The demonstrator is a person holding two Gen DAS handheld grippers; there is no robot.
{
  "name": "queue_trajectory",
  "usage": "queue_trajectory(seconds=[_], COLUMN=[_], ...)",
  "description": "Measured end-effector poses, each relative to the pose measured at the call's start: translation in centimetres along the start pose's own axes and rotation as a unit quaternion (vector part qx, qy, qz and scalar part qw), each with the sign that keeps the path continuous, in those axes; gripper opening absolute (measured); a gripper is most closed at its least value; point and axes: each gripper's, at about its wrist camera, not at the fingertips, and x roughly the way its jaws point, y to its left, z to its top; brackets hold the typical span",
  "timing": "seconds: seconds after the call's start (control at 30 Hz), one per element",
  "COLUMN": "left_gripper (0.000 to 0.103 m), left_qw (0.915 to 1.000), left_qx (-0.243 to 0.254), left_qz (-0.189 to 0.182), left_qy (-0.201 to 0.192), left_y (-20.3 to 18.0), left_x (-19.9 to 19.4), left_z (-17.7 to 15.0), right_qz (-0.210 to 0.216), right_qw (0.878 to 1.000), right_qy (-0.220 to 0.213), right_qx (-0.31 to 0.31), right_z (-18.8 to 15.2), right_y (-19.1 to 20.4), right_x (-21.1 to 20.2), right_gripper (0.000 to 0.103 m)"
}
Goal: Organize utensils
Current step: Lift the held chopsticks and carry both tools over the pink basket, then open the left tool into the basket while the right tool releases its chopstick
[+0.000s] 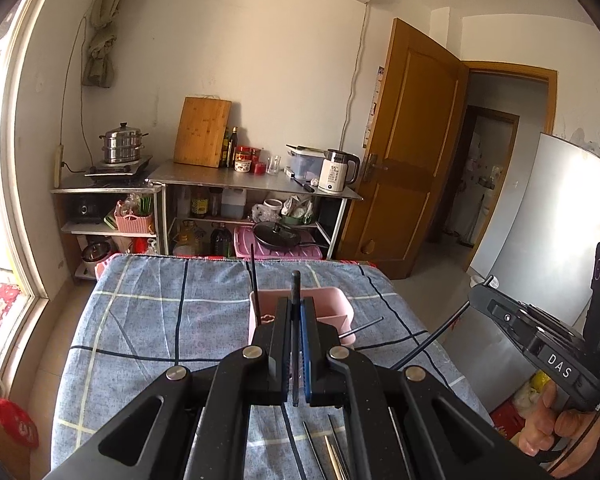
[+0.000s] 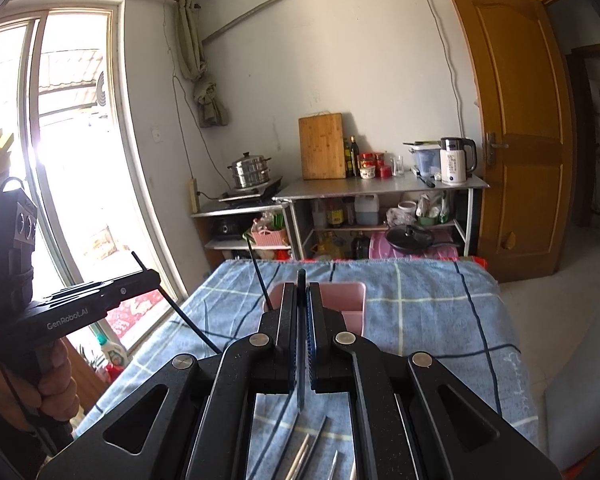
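Observation:
A pink utensil holder (image 1: 320,310) (image 2: 342,296) stands on the blue checked cloth, with one black chopstick (image 1: 253,270) (image 2: 258,276) upright in its left side. My left gripper (image 1: 296,300) (image 2: 156,280) hovers just short of the holder, shut on a black chopstick (image 1: 296,280) (image 2: 188,316). My right gripper (image 2: 301,286) (image 1: 476,292) is level with it on the right, shut on another dark chopstick (image 2: 301,380) (image 1: 432,340). Several metal and dark chopsticks (image 1: 332,452) (image 2: 310,448) lie on the cloth under the grippers. A hand (image 1: 540,420) holds the right gripper.
The cloth-covered table (image 1: 160,320) ends just past the holder. Beyond it are steel shelves (image 1: 256,184) with a kettle (image 1: 336,170), cutting board, bottles and a steamer pot (image 1: 124,144). A wooden door (image 1: 412,152) stands open on the right, and a window is on the left.

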Motion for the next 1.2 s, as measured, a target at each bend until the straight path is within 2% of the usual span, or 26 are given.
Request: queue_trajectory(seconds=[0.37,0.57,0.9,1.2], left_gripper=[0.004,0.004,0.004,0.004], left_qw=[0.9996,0.9995,0.9993,0.9977], left_qx=[-0.007,-0.011,-0.034,-0.05], left_qz=[-0.001,0.003,0.012,0.021], left_qy=[-0.028,-0.03,-0.002,0.041], left_y=[0.7,1.2,3.1,5.0], left_x=[0.8,2.3,6.4,11.0], left_z=[4.3,5.5,5.1,3.1], right_qz=[0.01,0.005,-0.005,-0.007], right_qw=[0.999,0.999,0.998,0.998], right_qy=[-0.03,-0.036,-0.026,0.019], right_qx=[0.007,0.021,0.052,0.067], right_z=[3.6,4.8,4.9,2.6], right_y=[0.3,-0.1,-1.8,-2.8], right_x=[1.2,2.4,5.9,10.2], right_gripper=[0.004,0.004,0.004,0.004])
